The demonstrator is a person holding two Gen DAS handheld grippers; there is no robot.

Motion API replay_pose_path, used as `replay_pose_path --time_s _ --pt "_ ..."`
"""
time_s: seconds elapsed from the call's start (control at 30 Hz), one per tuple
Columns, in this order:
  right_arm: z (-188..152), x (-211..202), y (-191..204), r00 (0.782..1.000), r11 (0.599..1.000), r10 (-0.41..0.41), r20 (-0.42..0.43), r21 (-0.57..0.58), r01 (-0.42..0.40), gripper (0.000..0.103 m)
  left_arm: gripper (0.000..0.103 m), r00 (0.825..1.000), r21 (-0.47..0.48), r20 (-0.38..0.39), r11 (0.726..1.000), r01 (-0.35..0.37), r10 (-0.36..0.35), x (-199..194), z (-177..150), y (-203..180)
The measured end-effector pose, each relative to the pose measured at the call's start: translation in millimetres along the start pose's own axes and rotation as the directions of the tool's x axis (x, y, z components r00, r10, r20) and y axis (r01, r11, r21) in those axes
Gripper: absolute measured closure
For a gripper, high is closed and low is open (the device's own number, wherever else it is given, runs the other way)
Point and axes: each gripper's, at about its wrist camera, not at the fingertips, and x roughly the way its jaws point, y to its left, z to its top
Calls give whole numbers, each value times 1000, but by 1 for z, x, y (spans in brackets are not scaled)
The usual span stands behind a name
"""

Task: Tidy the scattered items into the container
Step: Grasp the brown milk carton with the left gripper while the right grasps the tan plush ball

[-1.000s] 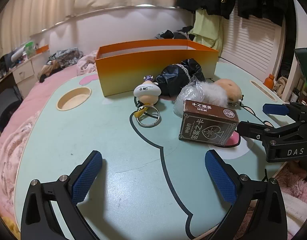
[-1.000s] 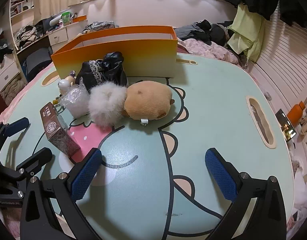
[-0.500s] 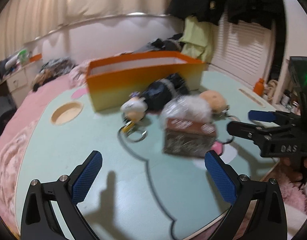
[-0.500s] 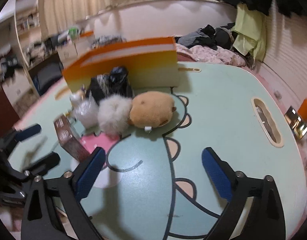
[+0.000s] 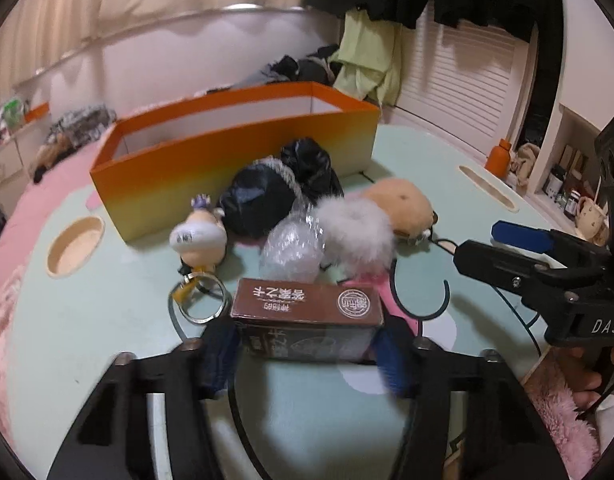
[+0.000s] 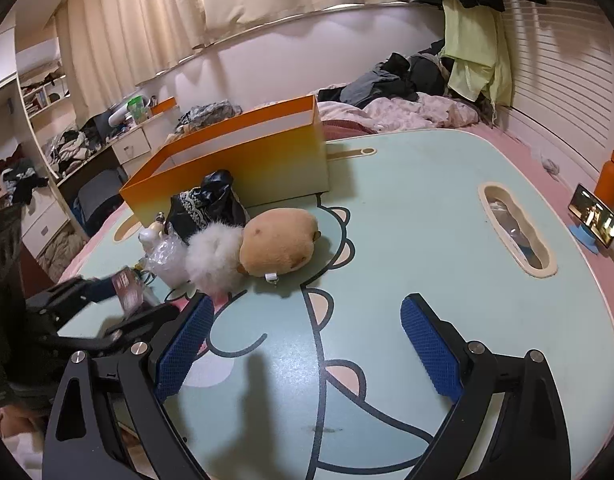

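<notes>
On the mint-green table (image 5: 107, 320), the scattered items lie in a cluster just in front of the orange container (image 5: 227, 160), which stands open-topped and appears empty.

Left to right in the left wrist view: a small figurine keychain (image 5: 197, 236) with its metal ring (image 5: 201, 300) is rigid and light, best taken by the body, as the ring would likely slip. The black lace-trimmed bundle (image 5: 267, 196) is soft and compressible. The crinkled clear plastic packet (image 5: 293, 248) looks slippery and light. The brown card box (image 5: 307, 320) is stiff and flat-sided, suited to a grip across its short ends. The white fluffy pompom (image 5: 357, 236) and tan plush (image 5: 403, 204) are soft and will need a deep pinch.

The left gripper (image 5: 307, 354) has just been closing, with the brown card box between its jaws; the blue pads are blurred, standing at or against the box ends, and firm contact cannot be confirmed. The right gripper (image 6: 311, 344) stands wide apart over bare table, holding nothing, near the tan plush.
</notes>
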Motion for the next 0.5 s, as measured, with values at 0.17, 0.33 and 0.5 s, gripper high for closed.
replay_pose_path --time_s 0.17,0.33,0.5 --pt "0 -1 0 1000 1000 -9 -1 -8 9 8 48 998 -40 63 999 -15 18 -16 -17 9" --pt "11 7 8 998 998 -50 -31 -32 49 26 48 987 -54 142 996 -69 76 -36 -27 15" --pt "29 24 13 996 999 -48 -71 -9 47 39 48 987 -35 144 997 -71 76 -34 -26 11"
